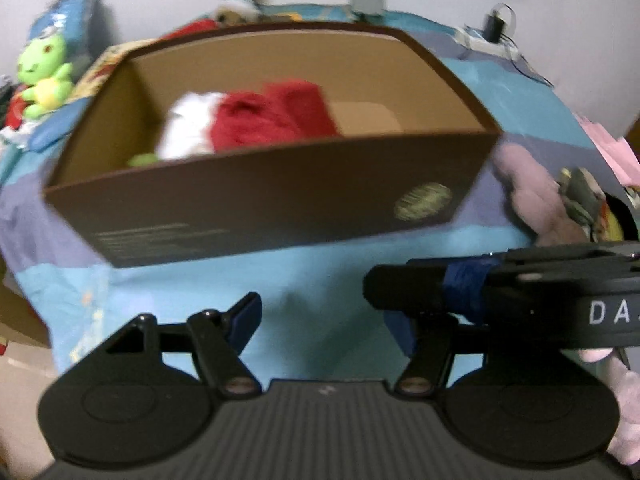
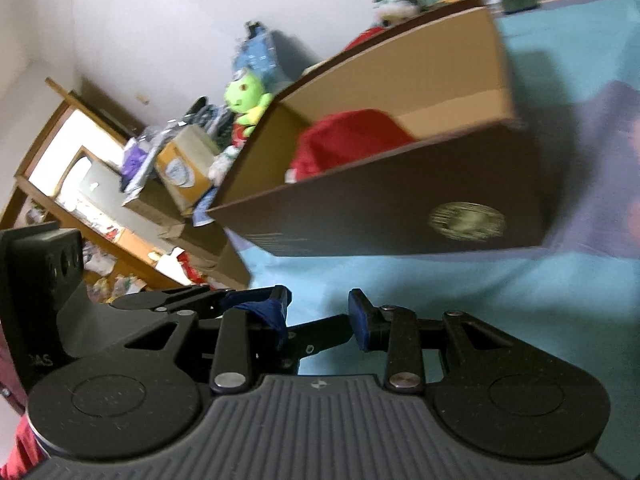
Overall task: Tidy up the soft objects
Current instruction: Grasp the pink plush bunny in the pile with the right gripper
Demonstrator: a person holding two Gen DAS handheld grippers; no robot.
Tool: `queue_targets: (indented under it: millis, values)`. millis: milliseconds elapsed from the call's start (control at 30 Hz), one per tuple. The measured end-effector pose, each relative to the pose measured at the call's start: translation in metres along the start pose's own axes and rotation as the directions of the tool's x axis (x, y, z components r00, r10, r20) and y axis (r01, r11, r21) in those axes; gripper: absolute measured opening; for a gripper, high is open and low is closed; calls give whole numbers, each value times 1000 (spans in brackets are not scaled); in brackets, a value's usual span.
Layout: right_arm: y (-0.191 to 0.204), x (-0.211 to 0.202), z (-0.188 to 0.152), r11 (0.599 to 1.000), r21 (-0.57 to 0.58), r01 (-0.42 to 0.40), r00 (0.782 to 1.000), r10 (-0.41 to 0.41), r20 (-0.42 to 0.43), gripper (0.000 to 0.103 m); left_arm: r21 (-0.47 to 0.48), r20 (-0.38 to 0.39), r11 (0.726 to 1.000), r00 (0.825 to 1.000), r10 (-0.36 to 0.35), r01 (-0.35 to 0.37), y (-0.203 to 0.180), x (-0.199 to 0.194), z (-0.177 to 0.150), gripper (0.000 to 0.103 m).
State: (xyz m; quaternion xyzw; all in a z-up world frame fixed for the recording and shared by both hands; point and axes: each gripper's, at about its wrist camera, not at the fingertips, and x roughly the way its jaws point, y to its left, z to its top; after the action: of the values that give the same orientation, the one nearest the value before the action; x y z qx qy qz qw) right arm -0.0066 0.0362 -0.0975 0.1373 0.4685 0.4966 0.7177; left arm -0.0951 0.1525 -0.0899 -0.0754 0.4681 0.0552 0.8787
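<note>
An open brown cardboard box [image 1: 256,208] [image 2: 400,208] stands on the blue bed sheet [image 1: 320,264]. Inside lie a red soft item [image 1: 272,116] [image 2: 348,136], a white one [image 1: 188,128] and a bit of green plush [image 1: 142,159]. My left gripper [image 1: 326,320] hangs open over the sheet just short of the box's near wall, with nothing between its fingers. A blue-taped finger [image 1: 400,288] of my right gripper reaches in from the right. My right gripper [image 2: 318,316] is open by a narrow gap, empty, also short of the box. All is motion-blurred.
A green frog plush [image 1: 44,76] [image 2: 246,100] sits left of the box. A pink plush [image 1: 532,196] and more toys lie to its right. A wooden shelf [image 2: 48,136] with cluttered cartons [image 2: 184,168] stands beyond the bed. A white wall is behind.
</note>
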Motion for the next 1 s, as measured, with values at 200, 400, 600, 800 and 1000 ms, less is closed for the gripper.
queue_targets:
  millis: [200,400,600,800,1000]
  values:
    - [-34,-39,-13,994,38,102,994,-104,42,17,74,-56,992,994,-98,102,-52,24,2,67]
    - [-72,-88,-26,971,132,197,972,-211,106,17,161,-75,969,982,-176,186,-100,39,13,67]
    - [-100,-132,-38,955,218,201,956,-240,170,18,219,-79,938,963,-257,268,-135,46,26,67]
    - [-102,-156,-38,973,189,136,960,-176,219,18,258,-82,918,953,-291,302,-151,47,32,68]
    - [-127,-162,-32,938,253,236,927,-295,231,21,214,-113,916,941,-320,338,-153,58,37,68]
